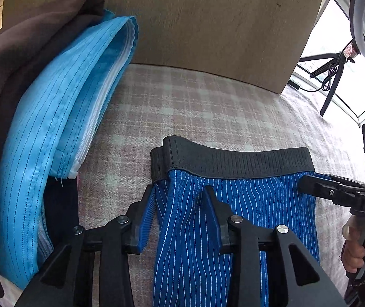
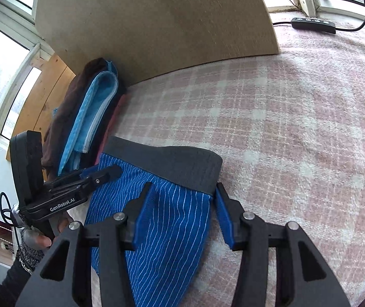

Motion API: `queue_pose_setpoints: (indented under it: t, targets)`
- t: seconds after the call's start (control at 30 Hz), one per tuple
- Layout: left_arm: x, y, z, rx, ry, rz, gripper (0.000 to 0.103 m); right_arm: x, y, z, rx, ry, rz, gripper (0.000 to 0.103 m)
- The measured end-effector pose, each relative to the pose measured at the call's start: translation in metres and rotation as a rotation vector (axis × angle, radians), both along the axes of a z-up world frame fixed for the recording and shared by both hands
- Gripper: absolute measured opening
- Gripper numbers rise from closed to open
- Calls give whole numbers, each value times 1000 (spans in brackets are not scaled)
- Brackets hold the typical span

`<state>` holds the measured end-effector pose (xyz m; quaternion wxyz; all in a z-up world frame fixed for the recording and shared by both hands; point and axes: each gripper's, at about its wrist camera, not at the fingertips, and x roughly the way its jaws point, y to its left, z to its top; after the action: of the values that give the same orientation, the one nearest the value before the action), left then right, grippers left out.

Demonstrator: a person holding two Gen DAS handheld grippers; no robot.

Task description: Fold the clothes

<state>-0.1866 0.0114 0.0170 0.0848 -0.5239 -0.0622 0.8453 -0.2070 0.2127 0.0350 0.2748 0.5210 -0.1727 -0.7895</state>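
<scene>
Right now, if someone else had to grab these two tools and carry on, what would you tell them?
Left gripper: fingers open, straddling the left edge of the blue striped shorts, just below the dark waistband; no grip.
Right gripper: fingers open over the shorts' right edge, likewise no grip.
The shorts lie flat on the pink checked blanket, apparently already folded in half lengthwise.
A stack of folded clothes sits to the left, against the board.
Probably left: finish folding the shorts and add them to the stack.
</scene>
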Motion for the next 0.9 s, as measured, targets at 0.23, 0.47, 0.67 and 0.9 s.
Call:
queue_pose_setpoints:
  t: [0.23, 0.47, 0.67, 0.9]
  targets:
    - [2, 6, -1, -40, 37, -16, 17, 0, 6, -7, -36, -23, -21, 24]
    - [9, 8, 8, -47, 79, -21, 5, 3, -5, 6, 6, 19, -18, 13]
    - [26, 3, 38, -20, 141, 0, 5, 18, -2, 33, -26, 79, -18, 10]
    - [84, -16, 104, 36, 290, 34, 5, 67, -10, 104, -64, 246, 20, 9]
